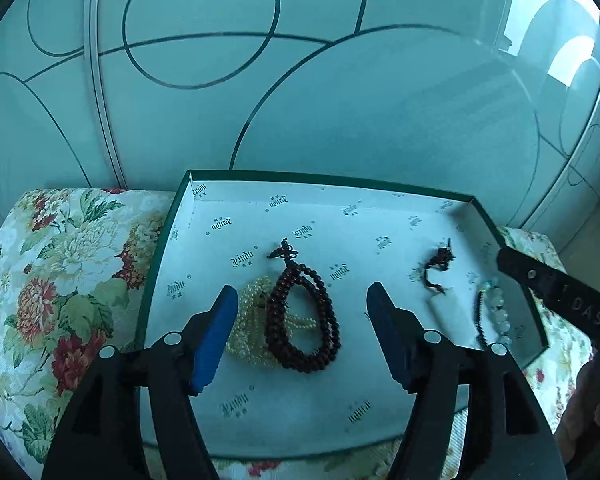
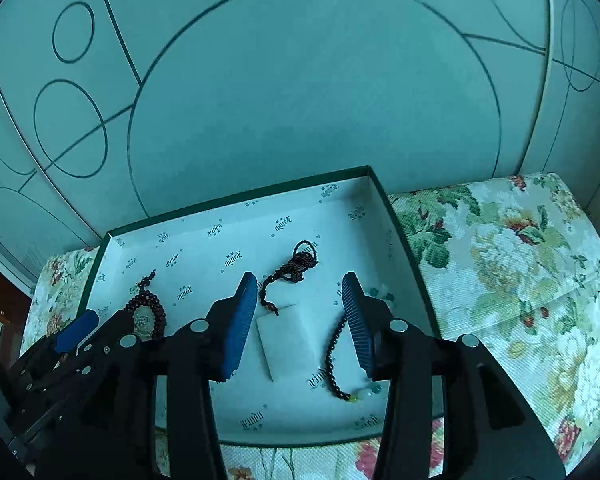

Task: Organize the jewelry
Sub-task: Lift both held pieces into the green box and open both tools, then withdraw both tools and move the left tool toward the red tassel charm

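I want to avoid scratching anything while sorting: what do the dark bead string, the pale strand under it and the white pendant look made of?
Dark bead string: reddish-brown round beads, dull sheen, probably wood. Pale strand: tiny cream beads, pearl-like, real or imitation unclear. White pendant: flat matte slab, possibly stone or jade; could be plastic.
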Demonstrator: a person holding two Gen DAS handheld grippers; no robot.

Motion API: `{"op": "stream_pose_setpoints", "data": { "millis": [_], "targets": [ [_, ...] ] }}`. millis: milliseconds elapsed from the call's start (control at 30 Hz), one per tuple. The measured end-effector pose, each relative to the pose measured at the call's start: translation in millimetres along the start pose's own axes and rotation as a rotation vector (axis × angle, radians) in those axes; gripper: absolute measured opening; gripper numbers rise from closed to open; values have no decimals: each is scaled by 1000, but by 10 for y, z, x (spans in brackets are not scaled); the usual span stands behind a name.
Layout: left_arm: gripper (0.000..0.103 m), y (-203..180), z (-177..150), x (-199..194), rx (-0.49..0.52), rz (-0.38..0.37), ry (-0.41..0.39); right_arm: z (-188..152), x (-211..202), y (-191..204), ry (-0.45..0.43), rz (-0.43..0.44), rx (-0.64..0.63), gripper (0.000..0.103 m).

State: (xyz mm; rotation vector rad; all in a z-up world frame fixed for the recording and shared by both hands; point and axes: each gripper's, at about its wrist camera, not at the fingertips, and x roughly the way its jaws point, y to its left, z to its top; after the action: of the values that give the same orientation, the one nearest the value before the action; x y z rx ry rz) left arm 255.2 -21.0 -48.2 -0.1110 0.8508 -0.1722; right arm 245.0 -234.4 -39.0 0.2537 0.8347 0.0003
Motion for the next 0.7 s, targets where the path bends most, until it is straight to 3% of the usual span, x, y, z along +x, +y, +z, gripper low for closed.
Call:
{"op": "stream_pose_setpoints", "data": {
  "millis": [233, 700],
  "targets": [
    [67, 14, -176, -494, 7, -6, -22, -211, -593, -244, -39, -32, 18, 44],
    [67, 74, -1013, -958, 0, 13, 50, -1249, -966, -348, 81, -51, 24, 43]
  ]
}}
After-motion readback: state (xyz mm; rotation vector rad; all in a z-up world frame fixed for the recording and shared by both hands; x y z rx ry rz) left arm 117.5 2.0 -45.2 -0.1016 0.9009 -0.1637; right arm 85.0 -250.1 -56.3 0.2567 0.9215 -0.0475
